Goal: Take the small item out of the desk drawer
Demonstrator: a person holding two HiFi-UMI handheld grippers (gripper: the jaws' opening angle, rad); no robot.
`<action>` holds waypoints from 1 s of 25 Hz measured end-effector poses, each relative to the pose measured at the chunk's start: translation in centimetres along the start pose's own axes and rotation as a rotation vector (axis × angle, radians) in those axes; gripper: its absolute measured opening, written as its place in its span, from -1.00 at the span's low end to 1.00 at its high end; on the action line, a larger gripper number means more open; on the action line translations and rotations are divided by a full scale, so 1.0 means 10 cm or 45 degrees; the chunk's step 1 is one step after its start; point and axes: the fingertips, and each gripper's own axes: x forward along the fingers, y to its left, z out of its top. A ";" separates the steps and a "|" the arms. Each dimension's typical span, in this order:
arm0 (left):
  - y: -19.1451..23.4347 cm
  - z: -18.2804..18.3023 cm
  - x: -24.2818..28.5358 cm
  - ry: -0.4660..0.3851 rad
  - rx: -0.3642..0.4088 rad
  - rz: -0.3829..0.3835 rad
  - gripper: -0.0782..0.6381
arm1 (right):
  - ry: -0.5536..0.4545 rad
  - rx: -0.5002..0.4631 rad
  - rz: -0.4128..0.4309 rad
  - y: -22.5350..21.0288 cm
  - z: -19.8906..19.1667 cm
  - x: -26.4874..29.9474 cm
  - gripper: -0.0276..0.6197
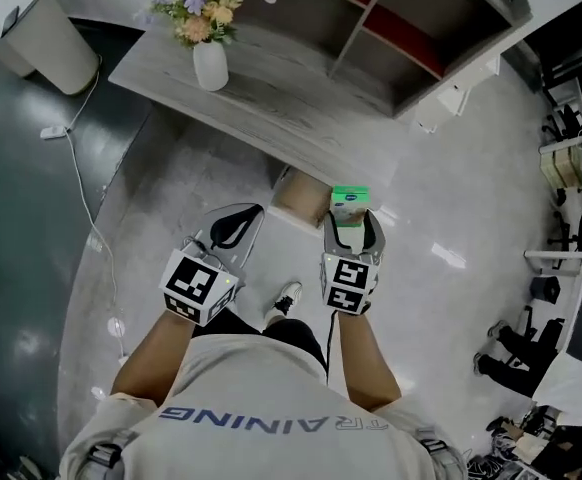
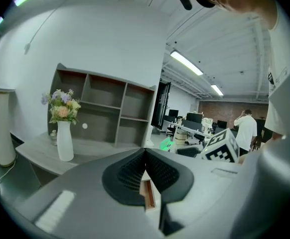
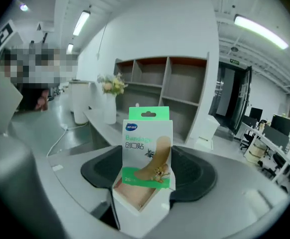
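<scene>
**Bandage box is in your right hand-held gripper, with the open drawer just to its left**

Your right hand-held gripper (image 1: pixel 352 230) is clamped on the bandage box (image 3: pixel 147 148), one pad pressing each broad side. The box stands upright between the jaws. Its long axis runs straight out along them, and the green hang tab is at the far end, away from your hand. The lower part of the box sits deep in the jaw throat, so the hold looks secure rather than a fingertip pinch.

The relation to watch is box to drawer. The drawer (image 1: pixel 301 200) is pulled out from under the tabletop (image 1: pixel 261 98). It lies just left of the right hand-held gripper, a little ahead of it and below it. In the head view the box overlaps the drawer's right edge. I cannot tell from these views how high above the rim the box is.

Your left hand-held gripper (image 1: pixel 229 230) has its jaws together on nothing. It hangs on the drawer's other side, about as near to it as the right one.

My judgement is that the item is essentially out. Carry it back toward you or to the right, away from the rim.
</scene>
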 end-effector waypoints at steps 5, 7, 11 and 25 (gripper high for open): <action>-0.23 0.35 0.04 -0.077 0.083 -0.039 -0.79 | -0.236 0.059 -0.055 -0.36 0.68 -0.61 0.07; -0.33 0.52 0.02 -0.113 0.108 -0.044 -0.79 | -0.318 0.075 -0.064 -0.47 0.91 -0.84 0.07; -0.52 0.87 0.00 -0.188 0.159 -0.062 -0.79 | -0.468 0.091 -0.087 -0.69 1.34 -1.27 0.06; -1.03 1.44 -0.05 -0.357 0.220 -0.148 -0.79 | -0.700 0.074 -0.126 -1.01 1.92 -1.92 0.06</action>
